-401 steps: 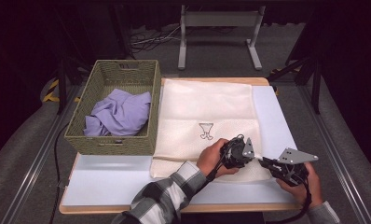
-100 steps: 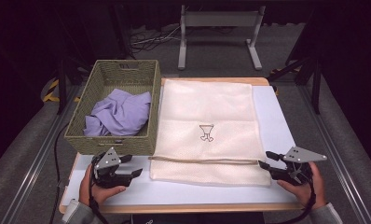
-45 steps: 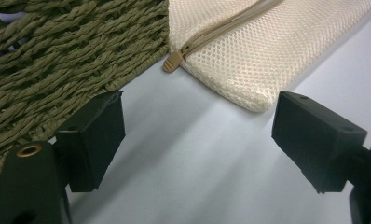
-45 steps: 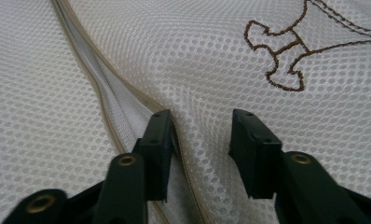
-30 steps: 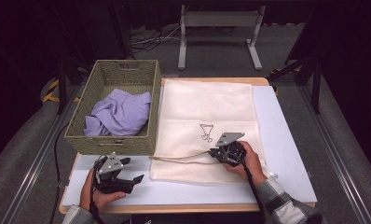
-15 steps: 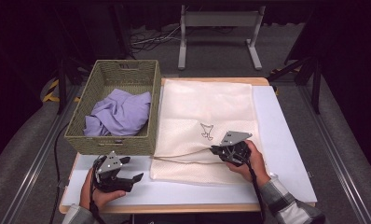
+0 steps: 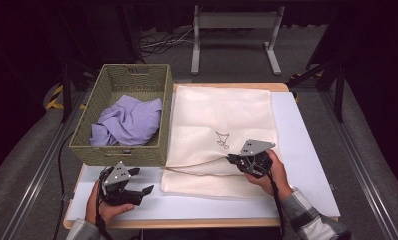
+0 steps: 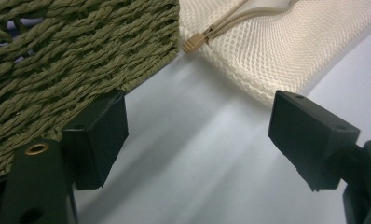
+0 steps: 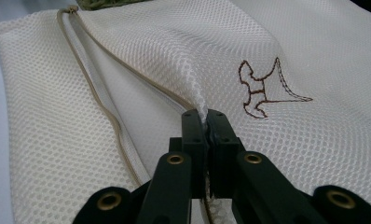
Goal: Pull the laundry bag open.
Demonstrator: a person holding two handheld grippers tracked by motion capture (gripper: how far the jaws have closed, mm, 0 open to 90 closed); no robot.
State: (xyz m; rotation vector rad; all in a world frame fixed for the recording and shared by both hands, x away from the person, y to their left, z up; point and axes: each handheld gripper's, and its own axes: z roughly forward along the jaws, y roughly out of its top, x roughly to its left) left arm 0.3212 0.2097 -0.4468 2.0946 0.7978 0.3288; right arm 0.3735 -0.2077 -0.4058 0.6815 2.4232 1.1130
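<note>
**Bag mouth pinched up, clothes not yet loaded**

The mesh laundry bag lies just right of the wicker basket — its zipper undone. The right gripper clenches the upper mesh layer; the left gripper waits released, below the basket. The lilac garment remains inside — loading is left.

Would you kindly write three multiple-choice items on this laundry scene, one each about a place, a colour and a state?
1. Where does the lilac cloth lie?
A. In the woven basket
B. On the mesh bag
C. On the floor

2. What colour is the mesh bag?
A. Blue
B. Cream
C. Black

3. How do the jaws of the right gripper stand?
A. Wide open above the bag
B. Shut on the basket rim
C. Shut on a fold of the mesh bag

Answers: 1 A, the cloth sits inside the basket walls in the high view. 2 B, both gripper views show cream netting. 3 C, the right gripper view shows mesh pinched between closed jaws.
</note>
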